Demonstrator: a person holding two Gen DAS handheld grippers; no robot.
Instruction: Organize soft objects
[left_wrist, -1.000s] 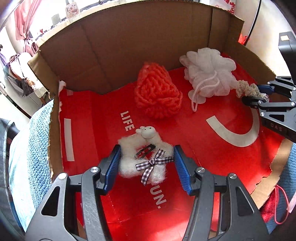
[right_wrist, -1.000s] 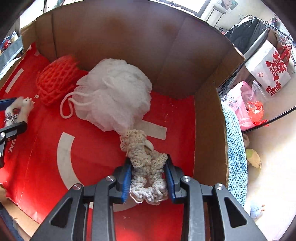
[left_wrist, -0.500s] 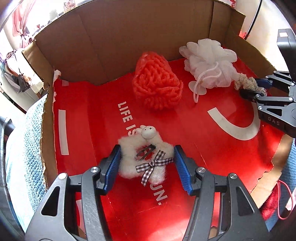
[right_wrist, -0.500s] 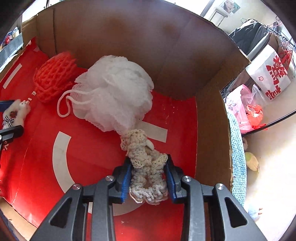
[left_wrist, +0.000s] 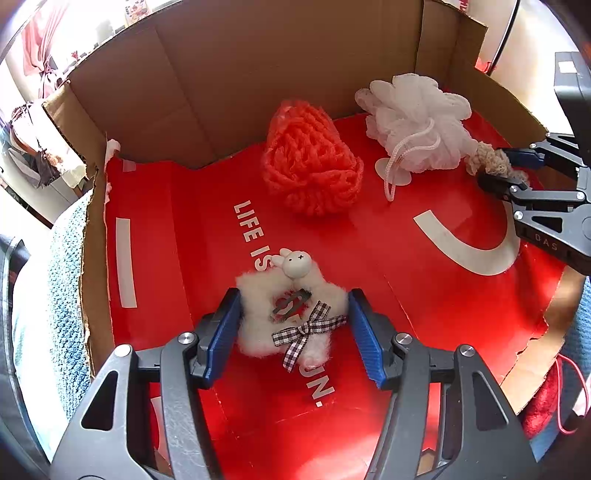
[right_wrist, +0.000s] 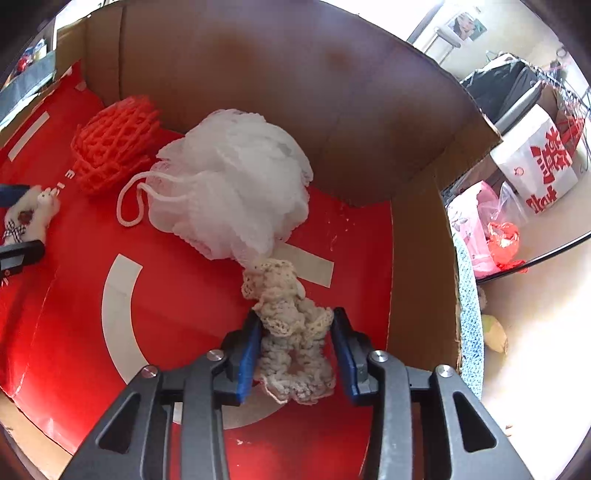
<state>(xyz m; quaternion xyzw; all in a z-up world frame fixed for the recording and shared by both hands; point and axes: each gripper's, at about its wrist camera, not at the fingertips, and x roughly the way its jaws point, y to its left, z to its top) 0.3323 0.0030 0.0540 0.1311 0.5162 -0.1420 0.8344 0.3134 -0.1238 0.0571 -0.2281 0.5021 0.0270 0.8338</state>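
both jaws opening: left gripper (left_wrist: 293, 328) around sheep (left_wrist: 291, 314), right gripper (right_wrist: 297, 350) around scrunchie (right_wrist: 291, 332), inside box (left_wrist: 258, 74).

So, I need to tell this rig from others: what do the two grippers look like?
Both match: the left gripper and right gripper have dark grey cut-out finger arms with silver screws and ribbed blue pads. The left camera shows white "DAS" lettering on the right one.

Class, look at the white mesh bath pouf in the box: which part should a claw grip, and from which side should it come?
Grip the cord loop, coming from above on the open red floor side. The pouf is wide and squashy, likely wider than the claw opens, and backs toward the cardboard wall. The loop lies flat and clear beside it, though a thin cord may slip.
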